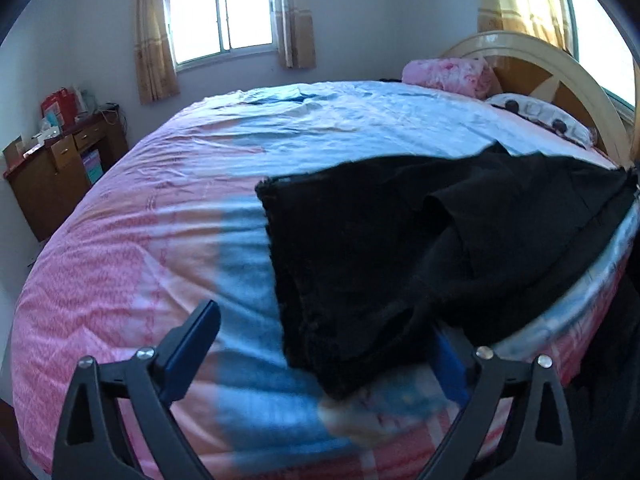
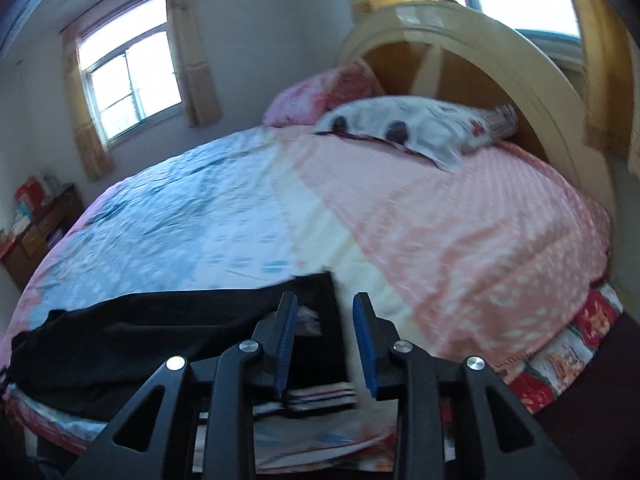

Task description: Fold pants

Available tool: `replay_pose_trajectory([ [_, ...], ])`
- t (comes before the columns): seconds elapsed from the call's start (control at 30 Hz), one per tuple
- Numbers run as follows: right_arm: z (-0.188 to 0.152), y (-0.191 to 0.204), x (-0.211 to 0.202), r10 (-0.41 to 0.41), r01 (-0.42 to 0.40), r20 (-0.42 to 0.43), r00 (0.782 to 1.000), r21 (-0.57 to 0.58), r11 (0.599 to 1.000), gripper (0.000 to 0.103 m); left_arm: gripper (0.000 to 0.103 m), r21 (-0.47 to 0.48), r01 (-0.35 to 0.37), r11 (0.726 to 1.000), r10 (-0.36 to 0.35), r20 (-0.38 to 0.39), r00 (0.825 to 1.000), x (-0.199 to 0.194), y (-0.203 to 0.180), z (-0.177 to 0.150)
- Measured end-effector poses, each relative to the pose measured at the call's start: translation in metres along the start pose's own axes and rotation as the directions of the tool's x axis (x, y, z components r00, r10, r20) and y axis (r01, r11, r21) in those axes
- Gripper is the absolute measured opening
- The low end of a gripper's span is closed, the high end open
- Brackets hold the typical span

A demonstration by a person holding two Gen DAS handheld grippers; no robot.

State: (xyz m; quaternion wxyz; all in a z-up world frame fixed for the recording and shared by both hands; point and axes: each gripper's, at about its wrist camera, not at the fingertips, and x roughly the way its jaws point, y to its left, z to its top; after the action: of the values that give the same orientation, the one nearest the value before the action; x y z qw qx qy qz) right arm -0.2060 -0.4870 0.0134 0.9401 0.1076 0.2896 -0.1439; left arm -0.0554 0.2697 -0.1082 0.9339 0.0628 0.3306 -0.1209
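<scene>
Black pants (image 1: 400, 248) lie on bed (image 1: 160, 208) near its front edge, seemingly folded once, loosely; more folding likely left. Left gripper (image 1: 320, 344) wide apart, pants' corner between jaws, unpinched. Right gripper (image 2: 325, 336) partly apart, empty, at pants' 3 o'clock end.

One pants (image 1: 400, 248), two pillows (image 2: 420, 124), two windows (image 1: 220, 12)
</scene>
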Motion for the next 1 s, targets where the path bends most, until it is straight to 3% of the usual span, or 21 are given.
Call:
replay_pose_trajectory([
  [0.13,0.008,0.066,0.011,0.134,-0.139,-0.050,0.990,-0.126,0.982,0.031,0.101,-0.001,-0.025,1.000,0.025,-0.007,1.000,0.009,0.005,0.014],
  [0.23,0.004,0.131,0.024,0.249,-0.279,-0.147,0.957,-0.239,0.930,0.032,0.103,0.030,-0.020,0.999,0.021,-0.047,0.999,0.011,0.006,0.014],
  [0.3,-0.008,0.179,0.031,0.306,-0.371,-0.236,0.923,-0.327,0.869,0.033,0.103,0.038,0.024,0.999,-0.021,-0.081,0.997,0.008,0.004,0.010],
  [0.47,-0.055,0.286,0.046,0.385,-0.549,-0.405,0.829,-0.461,0.697,0.033,0.103,0.100,0.037,0.994,-0.027,-0.101,0.995,0.001,-0.020,-0.002],
  [0.57,-0.079,0.329,0.055,0.434,-0.632,-0.469,0.769,-0.459,0.624,0.033,0.103,0.078,0.079,0.994,-0.070,-0.108,0.992,0.002,-0.029,-0.010],
  [0.63,-0.092,0.354,0.061,0.449,-0.666,-0.501,0.740,-0.454,0.592,0.033,0.103,0.013,0.133,0.991,-0.131,-0.094,0.987,-0.001,-0.023,-0.014],
  [0.7,-0.099,0.369,0.063,0.440,-0.671,-0.514,0.737,-0.477,0.568,0.033,0.101,-0.037,0.141,0.989,-0.143,-0.048,0.989,-0.010,-0.014,-0.017],
  [0.77,-0.104,0.381,0.062,0.439,-0.677,-0.519,0.733,-0.498,0.542,0.033,0.093,-0.077,0.147,0.986,-0.149,-0.023,0.989,-0.015,-0.004,-0.017],
  [0.8,-0.104,0.382,0.062,0.443,-0.683,-0.524,0.728,-0.495,0.537,0.033,0.082,-0.095,0.146,0.985,-0.148,-0.017,0.989,-0.017,0.002,-0.017],
  [0.9,-0.102,0.385,0.069,0.442,-0.683,-0.528,0.726,-0.474,0.556,0.033,0.069,-0.094,0.180,0.979,-0.184,-0.029,0.983,-0.013,0.008,-0.014],
  [0.93,-0.102,0.384,0.072,0.430,-0.671,-0.524,0.735,-0.474,0.570,0.033,0.057,-0.079,0.207,0.975,-0.210,-0.034,0.977,-0.011,0.006,-0.013],
  [1.0,-0.100,0.383,0.080,0.406,-0.648,-0.518,0.753,-0.473,0.597,0.033,0.052,-0.034,0.206,0.978,-0.207,-0.049,0.977,-0.006,-0.001,-0.008],
])
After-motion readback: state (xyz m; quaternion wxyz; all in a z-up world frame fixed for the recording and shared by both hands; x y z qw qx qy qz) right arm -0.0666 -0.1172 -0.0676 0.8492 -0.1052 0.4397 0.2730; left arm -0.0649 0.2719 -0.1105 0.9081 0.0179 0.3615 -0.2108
